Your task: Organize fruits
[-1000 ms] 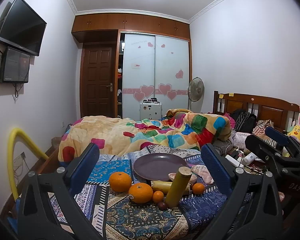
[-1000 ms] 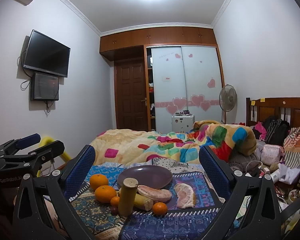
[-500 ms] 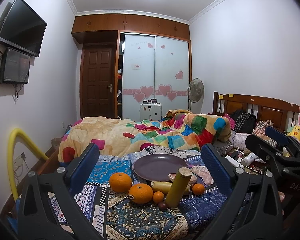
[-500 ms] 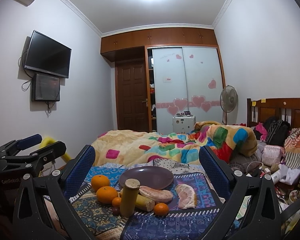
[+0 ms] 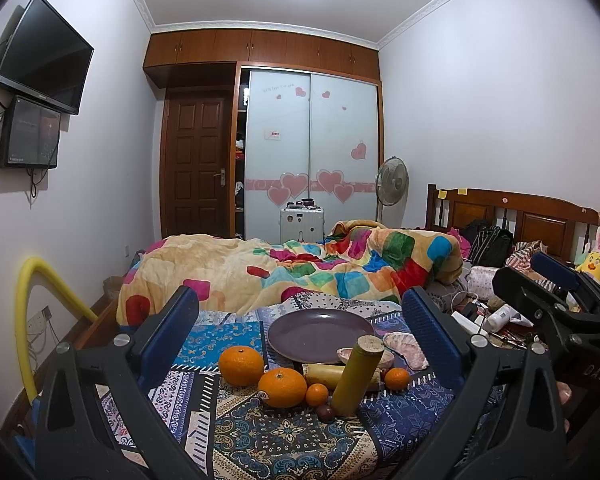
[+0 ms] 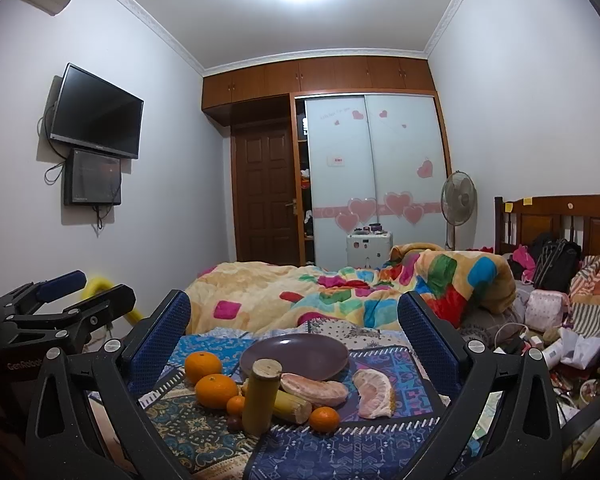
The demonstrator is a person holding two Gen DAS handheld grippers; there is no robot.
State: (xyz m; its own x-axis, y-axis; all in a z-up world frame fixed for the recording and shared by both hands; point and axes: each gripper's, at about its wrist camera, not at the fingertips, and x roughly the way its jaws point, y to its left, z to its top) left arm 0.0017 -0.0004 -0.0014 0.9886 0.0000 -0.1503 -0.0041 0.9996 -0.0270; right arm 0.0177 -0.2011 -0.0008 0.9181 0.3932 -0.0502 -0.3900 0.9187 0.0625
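An empty purple plate point(image 5: 320, 332) point(image 6: 296, 354) lies on a patterned cloth. In front of it are two large oranges point(image 5: 241, 365) point(image 5: 282, 387), two small oranges point(image 5: 317, 395) point(image 5: 396, 378), a dark round fruit point(image 5: 325, 412), an upright yellow-green stalk piece point(image 5: 358, 376) point(image 6: 261, 396), a lying stalk piece point(image 6: 294, 406) and two peeled pomelo segments point(image 6: 314, 388) point(image 6: 374, 394). My left gripper point(image 5: 300, 332) and right gripper point(image 6: 294, 338) are both open and empty, held back from the fruit.
A bed with a colourful blanket point(image 5: 300, 268) lies behind the cloth point(image 5: 284, 440). Cluttered items point(image 6: 560, 340) sit at the right by the headboard. A yellow hoop point(image 5: 32, 320) stands at the left wall. Each gripper shows in the other's view, beside the cloth.
The right gripper's view has tilted slightly upward. Nothing else moved; the fruit lies as before.
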